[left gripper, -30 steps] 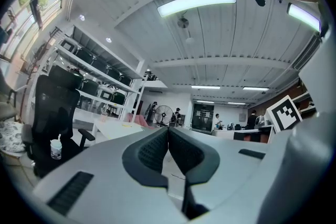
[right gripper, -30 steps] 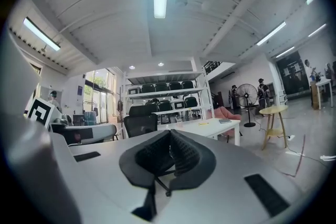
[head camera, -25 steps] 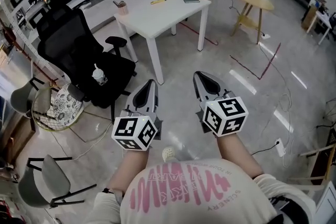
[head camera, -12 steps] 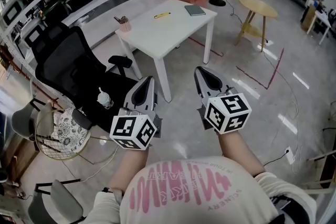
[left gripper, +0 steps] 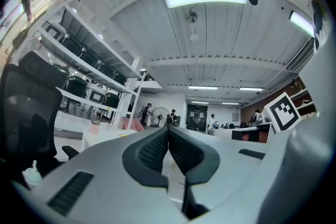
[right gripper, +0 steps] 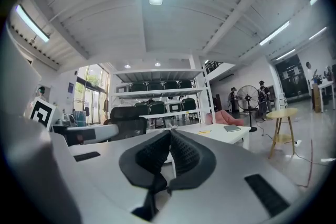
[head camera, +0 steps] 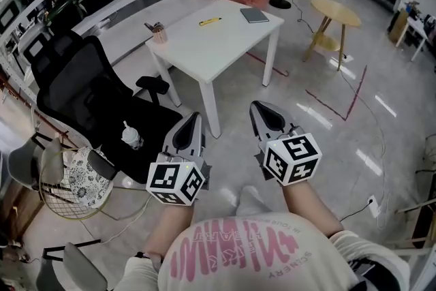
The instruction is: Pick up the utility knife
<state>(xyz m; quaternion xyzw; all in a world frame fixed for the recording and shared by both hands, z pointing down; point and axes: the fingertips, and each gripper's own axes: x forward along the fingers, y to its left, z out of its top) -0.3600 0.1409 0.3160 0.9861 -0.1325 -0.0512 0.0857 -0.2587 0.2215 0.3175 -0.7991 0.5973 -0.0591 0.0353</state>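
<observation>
- Head view shows the white desk (head camera: 225, 44) sitting lower in the picture and closer to the two grippers than a second ago. The black office chair (head camera: 82, 95) has slid further along the left side. The person looks to be walking toward the desk.
- Both the left gripper (head camera: 193, 118) and the right gripper (head camera: 257, 106) have been carried forward side by side, pointing level at the desk. Neither has changed its pose.
- Left gripper view has the two ribbed pads pressed together with nothing between them. The right gripper view shows the same, so both pairs of jaws are clenched on nothing.
- For the task this is judged to be the approach only. The utility knife (head camera: 208, 22) is untouched and well apart from both grippers, and one pair of jaws would have to be released before any grasp.
- The knife lies flat in the far half of the desk, near the far corner. It sits between the pen cup (head camera: 159, 32) toward the left corner and the grey notebook (head camera: 254, 15) toward the right corner.
- Its long axis runs nearly across the head view, the right end a little higher. Which end carries the blade is too small to tell.
</observation>
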